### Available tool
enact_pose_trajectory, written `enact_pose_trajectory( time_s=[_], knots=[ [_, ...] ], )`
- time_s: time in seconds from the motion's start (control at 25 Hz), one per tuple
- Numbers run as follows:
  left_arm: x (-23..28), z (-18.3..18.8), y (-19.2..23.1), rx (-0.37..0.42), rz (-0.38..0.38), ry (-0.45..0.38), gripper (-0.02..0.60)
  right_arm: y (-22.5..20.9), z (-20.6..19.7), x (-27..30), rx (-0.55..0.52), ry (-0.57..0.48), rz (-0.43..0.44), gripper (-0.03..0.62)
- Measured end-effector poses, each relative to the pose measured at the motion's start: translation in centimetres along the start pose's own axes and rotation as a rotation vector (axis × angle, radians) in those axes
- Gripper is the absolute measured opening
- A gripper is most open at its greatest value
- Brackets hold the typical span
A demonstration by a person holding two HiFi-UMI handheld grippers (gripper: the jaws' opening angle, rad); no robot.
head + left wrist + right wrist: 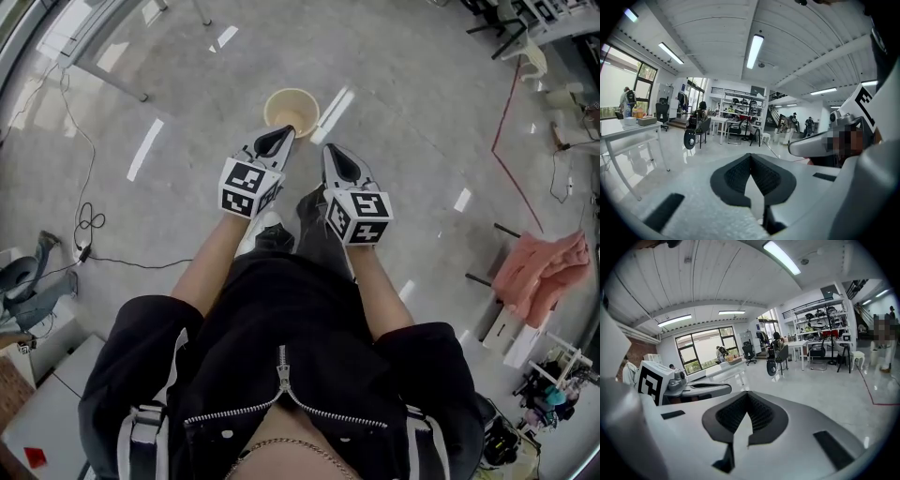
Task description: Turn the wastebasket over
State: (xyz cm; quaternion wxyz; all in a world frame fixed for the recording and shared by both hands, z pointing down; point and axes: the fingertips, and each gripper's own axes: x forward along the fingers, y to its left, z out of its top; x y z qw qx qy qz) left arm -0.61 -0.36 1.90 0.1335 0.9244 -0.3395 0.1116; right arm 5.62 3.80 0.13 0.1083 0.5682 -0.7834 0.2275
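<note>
Wastebasket [292, 111] mouth-up on glossy grey workshop floor [187, 84]; left gripper [283, 133] and right gripper [331, 150], jaws together, empty.

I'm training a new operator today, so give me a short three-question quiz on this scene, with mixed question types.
1. True or false: the wastebasket stands on the floor with its open mouth facing up.
2. Multiple choice: the left gripper is A) shut on the wastebasket, B) shut and empty, C) open.
3. Short answer: what colour is the cloth draped at the right of the head view?
Key: 1 true; 2 B; 3 pink.
</note>
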Motion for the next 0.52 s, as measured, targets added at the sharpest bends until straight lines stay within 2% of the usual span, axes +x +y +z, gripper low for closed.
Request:
enact_pose_trajectory(
  time_s=[0.32, 0.52],
  knots=[
    [-1.8, -0.3, -1.3, 0.011, -0.020, -0.002, 0.003, 2.2, 0.0, -0.6, -0.017, -0.009, 0.032, 0.011],
    [-3.2, 0.2, -1.3, 0.014, 0.002, -0.016, 0.003, 3.7, 0.0, -1.2, -0.026, -0.012, 0.062, 0.011]
  ],
)
